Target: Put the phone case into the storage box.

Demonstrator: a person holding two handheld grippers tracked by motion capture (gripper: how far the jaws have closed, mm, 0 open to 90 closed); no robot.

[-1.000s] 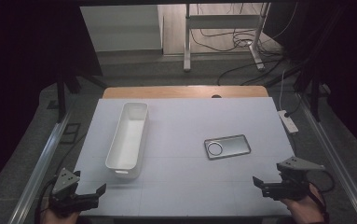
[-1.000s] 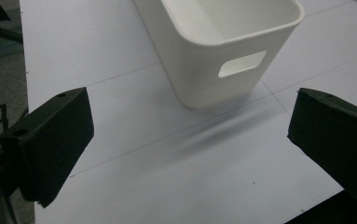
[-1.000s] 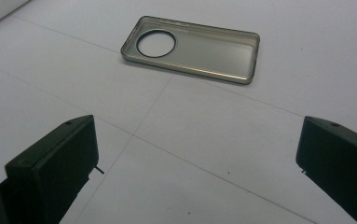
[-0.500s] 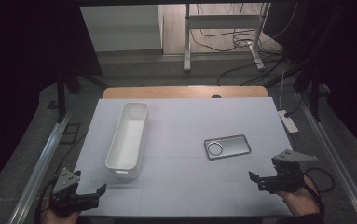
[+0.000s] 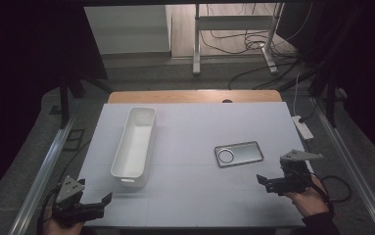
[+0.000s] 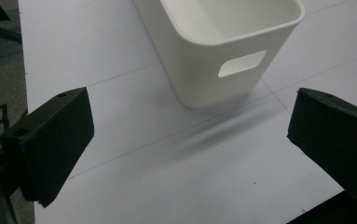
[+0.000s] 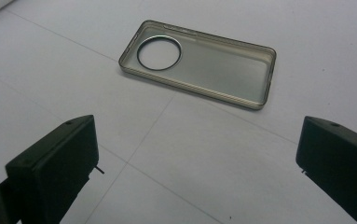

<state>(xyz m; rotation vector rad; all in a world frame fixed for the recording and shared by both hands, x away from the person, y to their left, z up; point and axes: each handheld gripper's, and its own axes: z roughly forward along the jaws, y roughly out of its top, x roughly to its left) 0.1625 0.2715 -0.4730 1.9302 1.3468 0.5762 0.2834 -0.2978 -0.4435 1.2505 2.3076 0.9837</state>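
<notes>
A clear, grey-tinted phone case (image 5: pixel 239 154) with a round camera ring lies flat on the white table (image 5: pixel 199 122), right of centre. My right gripper (image 5: pixel 264 183) hovers just in front of it, open and holding nothing. In the right gripper view the phone case (image 7: pixel 199 63) lies ahead of the wide-apart jaws of the right gripper (image 7: pixel 195 163). A long white bin (image 5: pixel 133 147) stands left of centre and looks empty. My left gripper (image 5: pixel 103 203) sits at the table's front left corner, open. In the left gripper view, the left gripper (image 6: pixel 190 144) faces the bin's near end (image 6: pixel 223 46) with its handle slot.
A wooden strip (image 5: pixel 195 96) runs along the table's far edge. Metal rails (image 5: pixel 43 176) flank both sides. A white power strip (image 5: pixel 302 127) lies off the right edge. Cables and a metal stand (image 5: pixel 234 29) are on the floor beyond.
My right gripper has moved left and forward over the table, closer to the phone case. The left gripper has hardly moved.
</notes>
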